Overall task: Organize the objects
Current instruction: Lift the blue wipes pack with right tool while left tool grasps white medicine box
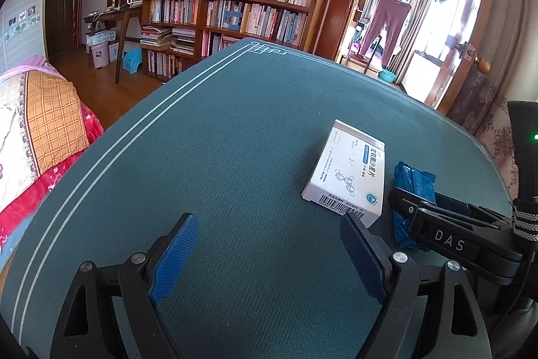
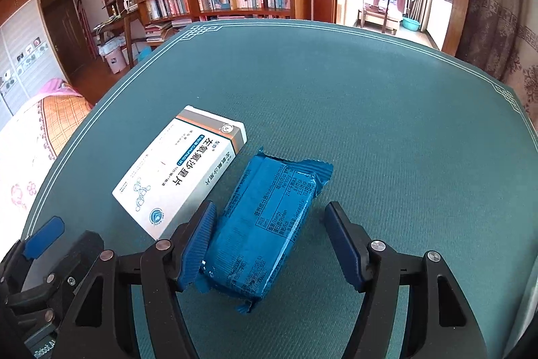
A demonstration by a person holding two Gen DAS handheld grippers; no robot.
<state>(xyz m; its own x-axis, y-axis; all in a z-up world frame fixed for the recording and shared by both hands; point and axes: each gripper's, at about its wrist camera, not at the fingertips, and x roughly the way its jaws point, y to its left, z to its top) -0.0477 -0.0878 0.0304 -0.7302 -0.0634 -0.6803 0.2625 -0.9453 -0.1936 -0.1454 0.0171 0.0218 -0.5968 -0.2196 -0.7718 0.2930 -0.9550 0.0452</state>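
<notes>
Fingers of the right gripper (image 2: pixel 269 241) are straddling the blue snack packet (image 2: pixel 269 224), spread wide (left gripper (image 1: pixel 269 253) is idling, spread too); I'd be squeezing mid-packet, avoiding the white medicine box (image 2: pixel 178 170).

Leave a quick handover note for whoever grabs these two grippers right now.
Left gripper: jaws open, empty, just left of the white medicine box.
Right gripper: jaws open around the blue snack packet, left finger touching it, not clamped.
Box and packet lie side by side on the green table mat.
Done: nothing visibly sorted.
Left: grasp the packet, then place both items.
</notes>
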